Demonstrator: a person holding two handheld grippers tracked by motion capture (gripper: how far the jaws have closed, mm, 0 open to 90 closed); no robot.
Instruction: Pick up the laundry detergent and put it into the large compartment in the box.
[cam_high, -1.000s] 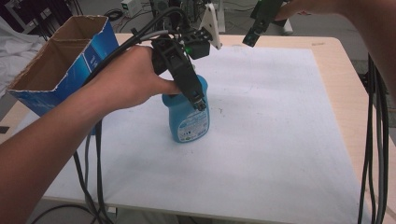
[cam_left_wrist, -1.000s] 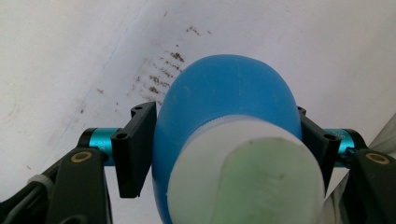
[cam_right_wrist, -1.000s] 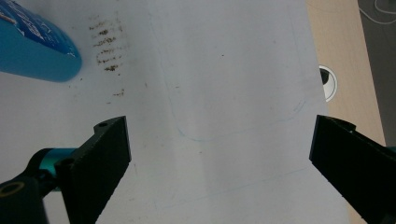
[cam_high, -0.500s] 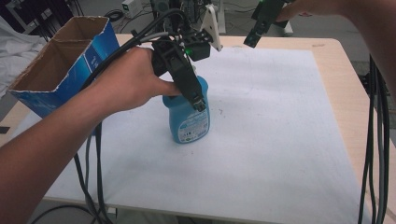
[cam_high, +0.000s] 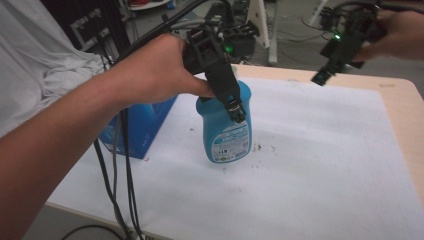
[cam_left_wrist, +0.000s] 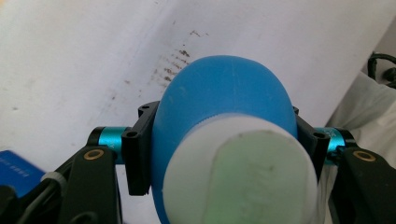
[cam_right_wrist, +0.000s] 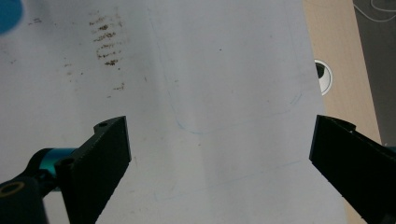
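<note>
Your left gripper (cam_high: 227, 95) has its fingers clamped round the bottle (cam_high: 226, 127) (blue, white cap), tilted just over the white sheet (cam_high: 325, 165) beside the box (cam_high: 135, 127). Right gripper (cam_high: 332, 62) hangs wide open, empty. Grasp done; placing presumably remains.

bottle (cam_left_wrist: 219, 154) bottom cropped, label (cam_high: 230, 142) unreadable
</note>
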